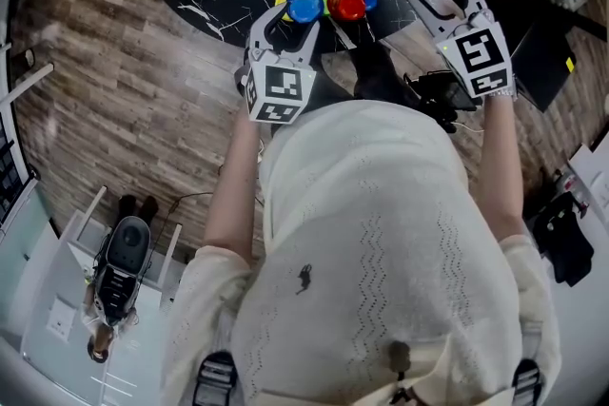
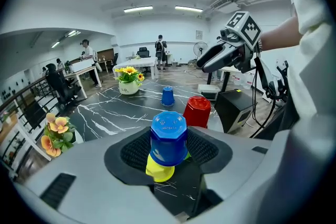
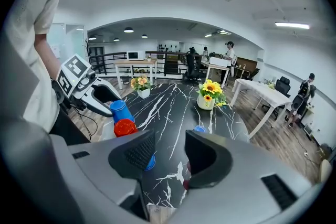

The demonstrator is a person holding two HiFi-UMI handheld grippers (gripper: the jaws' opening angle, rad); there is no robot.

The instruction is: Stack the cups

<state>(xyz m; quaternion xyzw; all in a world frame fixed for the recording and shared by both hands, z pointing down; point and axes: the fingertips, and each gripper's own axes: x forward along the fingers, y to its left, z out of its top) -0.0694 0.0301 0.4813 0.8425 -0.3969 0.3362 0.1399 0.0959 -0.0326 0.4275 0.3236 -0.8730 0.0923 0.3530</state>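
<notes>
One blue cup (image 2: 168,136) we grasp in our left tongs (image 2: 169,148) over a yellow cup (image 2: 159,169) at the counter's (image 2: 105,113) edge, our right tongs (image 3: 170,153) released.

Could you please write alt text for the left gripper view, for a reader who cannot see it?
The left gripper holds an upside-down blue cup between its jaws, over a yellow cup on a black marble table. Behind it stand a red cup and a far blue cup; the right gripper shows at upper right.

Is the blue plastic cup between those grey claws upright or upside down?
Upside down: the blue plastic cup shows its closed octagonal base on top.
</notes>
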